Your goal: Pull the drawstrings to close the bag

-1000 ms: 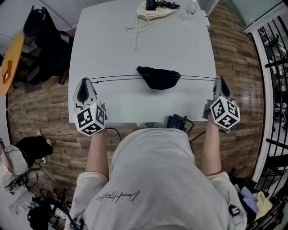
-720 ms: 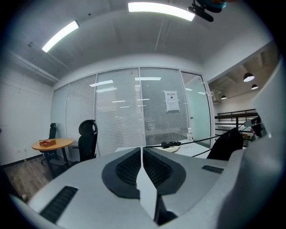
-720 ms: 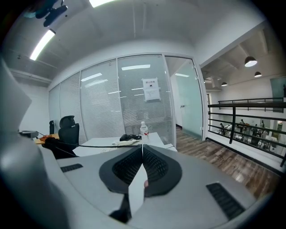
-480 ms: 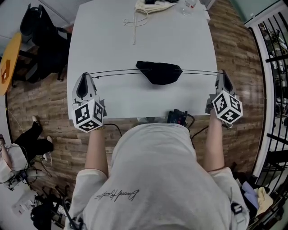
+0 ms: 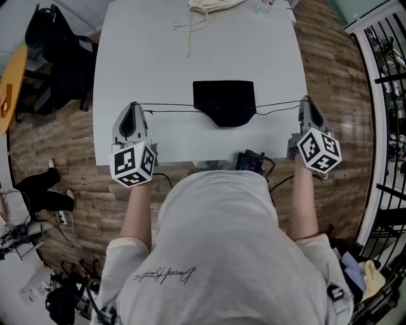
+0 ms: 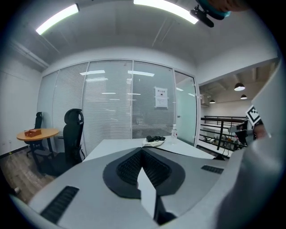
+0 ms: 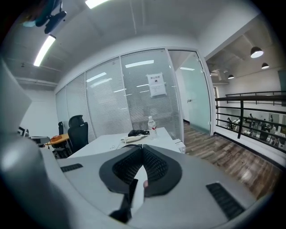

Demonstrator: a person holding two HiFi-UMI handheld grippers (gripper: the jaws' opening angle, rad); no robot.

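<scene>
A black drawstring bag lies flat on the white table, near its front edge. Thin black drawstrings run out of it to both sides. My left gripper sits at the table's left front, and its jaws close tight on the left cord's end. My right gripper is shut on the right cord, which sags slightly. In the left gripper view the left gripper's jaws meet, with a dark bit at the bottom. In the right gripper view a black cord end hangs below the shut right gripper.
A cream bag with a pale cord lies at the table's far edge, and a water bottle stands there too. A black device with cables hangs at the near edge. A black chair stands left and a railing right.
Both grippers have come slightly inward toward the bag. The cords, taut before, now hang slack. The bag looks squarer and taller than the bunched shape it had.
</scene>
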